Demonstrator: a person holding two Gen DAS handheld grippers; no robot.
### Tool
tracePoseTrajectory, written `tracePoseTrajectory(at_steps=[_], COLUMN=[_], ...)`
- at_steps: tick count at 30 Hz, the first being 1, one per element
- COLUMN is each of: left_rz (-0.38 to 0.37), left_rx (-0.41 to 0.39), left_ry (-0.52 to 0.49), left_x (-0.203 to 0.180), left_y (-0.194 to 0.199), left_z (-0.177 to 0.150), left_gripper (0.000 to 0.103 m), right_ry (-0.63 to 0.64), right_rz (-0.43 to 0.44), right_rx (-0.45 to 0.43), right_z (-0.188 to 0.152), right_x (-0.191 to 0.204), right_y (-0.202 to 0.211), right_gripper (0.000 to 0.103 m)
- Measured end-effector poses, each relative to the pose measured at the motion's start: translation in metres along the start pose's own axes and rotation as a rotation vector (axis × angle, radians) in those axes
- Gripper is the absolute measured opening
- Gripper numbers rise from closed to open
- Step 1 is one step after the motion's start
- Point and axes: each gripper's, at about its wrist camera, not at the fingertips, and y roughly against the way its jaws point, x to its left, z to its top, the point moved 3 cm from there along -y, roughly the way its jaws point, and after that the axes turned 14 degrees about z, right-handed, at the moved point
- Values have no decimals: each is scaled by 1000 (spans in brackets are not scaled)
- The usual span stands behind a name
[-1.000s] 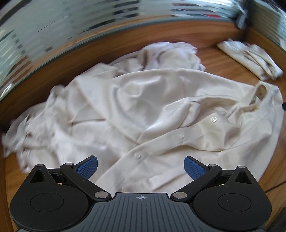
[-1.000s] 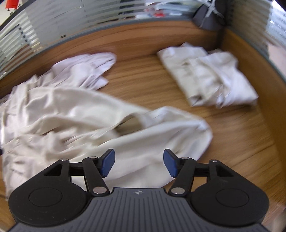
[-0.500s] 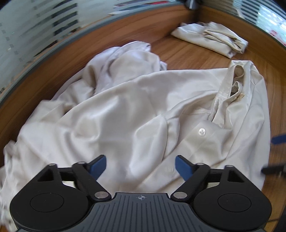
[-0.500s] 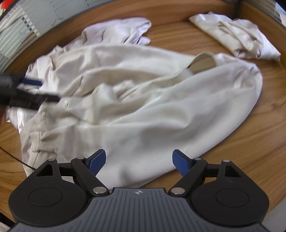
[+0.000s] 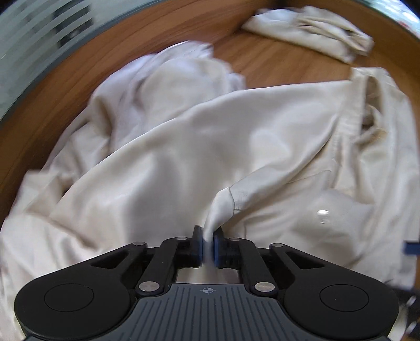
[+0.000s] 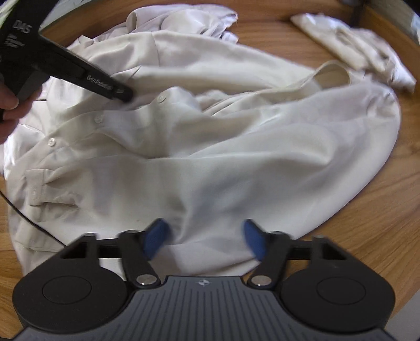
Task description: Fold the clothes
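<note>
The left gripper (image 5: 208,245) pinches a ridge of the shirt (image 5: 210,147), jaws closing. The right gripper (image 6: 206,240), half open and closing, straddles shirt fabric at the near hem.

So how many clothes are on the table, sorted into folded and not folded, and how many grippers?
Unfolded clothes: 2, the cream shirt and the crumpled white garment behind it
Folded clothes: 1, the folded garment in the far corner
Grippers: 2, left gripper and right gripper
Total: 5
</note>
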Motion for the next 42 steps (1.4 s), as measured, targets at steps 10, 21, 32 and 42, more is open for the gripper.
tracePoseTrajectory(at_steps=[10, 21, 32, 42], left_rz=[89, 100, 30, 119], left_rx=[137, 320, 425, 210], left_ry=[255, 492, 732, 820], left_x=[50, 30, -38, -11], left_y=[17, 73, 132, 162], left_z=[-45, -148, -210, -161], left_gripper=[6, 6, 6, 73], right_ry=[-60, 4, 174, 287], right_rz=[-58, -167, -118, 6], right_rx=[0, -5, -16, -36], right_z=[13, 63, 131, 138], right_x=[-71, -183, -214, -172], right_y=[23, 49, 61, 78], right_gripper=[4, 3, 12, 64])
